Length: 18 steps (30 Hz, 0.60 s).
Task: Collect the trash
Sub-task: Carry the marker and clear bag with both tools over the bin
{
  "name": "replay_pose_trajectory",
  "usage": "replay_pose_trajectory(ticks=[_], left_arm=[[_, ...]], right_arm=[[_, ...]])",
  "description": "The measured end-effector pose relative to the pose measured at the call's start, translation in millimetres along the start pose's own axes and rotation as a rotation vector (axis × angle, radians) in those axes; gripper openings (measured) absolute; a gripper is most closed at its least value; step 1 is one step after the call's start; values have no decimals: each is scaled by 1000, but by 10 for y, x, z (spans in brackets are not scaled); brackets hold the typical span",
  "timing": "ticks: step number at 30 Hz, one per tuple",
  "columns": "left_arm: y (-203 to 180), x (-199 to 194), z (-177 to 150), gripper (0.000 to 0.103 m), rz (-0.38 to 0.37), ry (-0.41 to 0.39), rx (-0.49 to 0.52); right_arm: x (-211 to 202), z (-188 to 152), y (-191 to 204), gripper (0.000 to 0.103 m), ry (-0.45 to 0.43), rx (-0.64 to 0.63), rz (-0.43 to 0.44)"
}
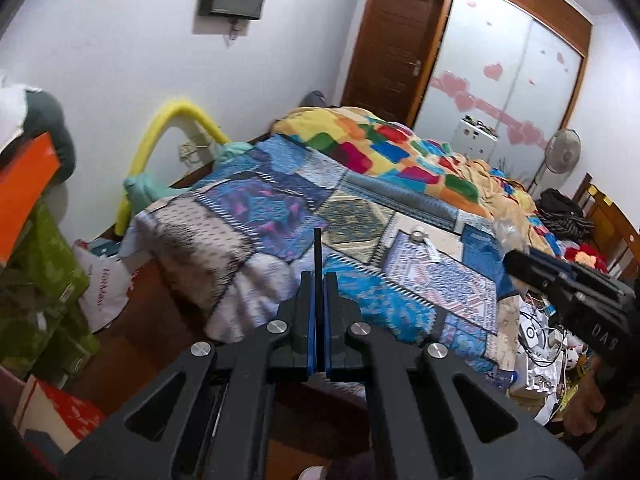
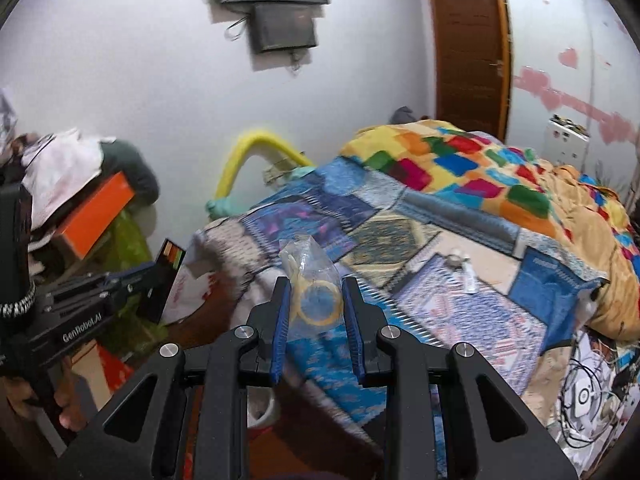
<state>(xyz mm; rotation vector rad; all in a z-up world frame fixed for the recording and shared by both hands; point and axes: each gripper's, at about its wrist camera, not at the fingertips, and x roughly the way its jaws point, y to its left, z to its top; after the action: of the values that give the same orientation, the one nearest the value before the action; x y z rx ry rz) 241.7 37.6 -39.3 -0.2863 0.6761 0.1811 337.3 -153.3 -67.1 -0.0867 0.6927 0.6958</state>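
Note:
My left gripper (image 1: 318,276) is shut on a thin flat black card (image 1: 317,256) held edge-on above the bed; in the right wrist view the card (image 2: 166,284) shows coloured stripes at its top. My right gripper (image 2: 314,284) is closed on a clear plastic bag (image 2: 310,280) with yellow rings inside, held above the bed's near corner. The right gripper (image 1: 516,260) also shows in the left wrist view with the bag (image 1: 508,232). A small clear wrapper and round bit (image 1: 422,238) lie on the patchwork bedspread (image 1: 256,200), also in the right wrist view (image 2: 464,266).
A colourful blanket (image 1: 384,148) is heaped on the bed's far side. Boxes and an orange box (image 1: 24,196) stack at left. A white shopping bag (image 1: 106,288) sits on the floor. Cables and clutter (image 1: 540,336) lie at right. A white cup (image 2: 264,408) stands below.

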Motion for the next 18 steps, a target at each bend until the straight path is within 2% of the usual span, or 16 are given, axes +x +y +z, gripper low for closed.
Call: replay_pose_trajectory(ticks=[8, 18], left_arm=[[610, -128, -257, 2, 56, 20, -60], [1330, 226, -758, 2, 103, 151, -168]], right_arm=[[297, -204, 585, 24, 82, -58, 77], [1006, -597, 1072, 24, 289, -91, 142]])
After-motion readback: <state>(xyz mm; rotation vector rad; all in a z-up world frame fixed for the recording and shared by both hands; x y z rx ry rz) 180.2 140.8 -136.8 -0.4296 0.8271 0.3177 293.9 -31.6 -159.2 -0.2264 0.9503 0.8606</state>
